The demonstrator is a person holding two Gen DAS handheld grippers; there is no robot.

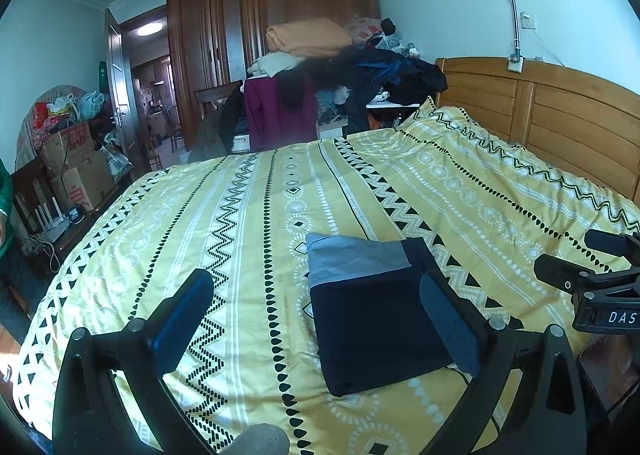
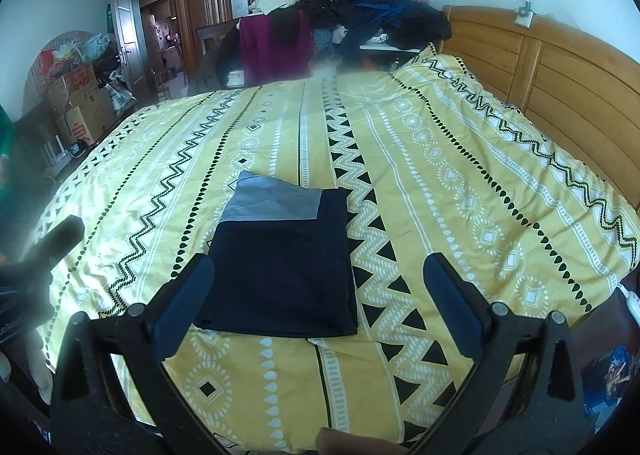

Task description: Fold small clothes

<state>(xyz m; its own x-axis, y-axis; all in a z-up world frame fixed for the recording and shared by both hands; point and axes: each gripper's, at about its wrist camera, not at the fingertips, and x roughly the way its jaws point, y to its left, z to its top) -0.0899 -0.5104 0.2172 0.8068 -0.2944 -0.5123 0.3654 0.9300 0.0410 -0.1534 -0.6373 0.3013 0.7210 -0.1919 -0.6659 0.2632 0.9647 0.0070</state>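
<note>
Just ahead of your right gripper (image 2: 316,295), the folded dark cloth (image 2: 280,271) lies flat on the bed (image 2: 440,183). Both it and your left gripper (image 1: 320,319) are wide apart and hold nothing, so this fold looks done.

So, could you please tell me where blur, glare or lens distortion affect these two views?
Left wrist view: sharp, but the headboard bows. Right wrist view: the left hand-held gripper is blurred with a hazy glare at the frame's left edge, and a smear softens the quilt at its far edge; the folded garment stays sharp.
</note>
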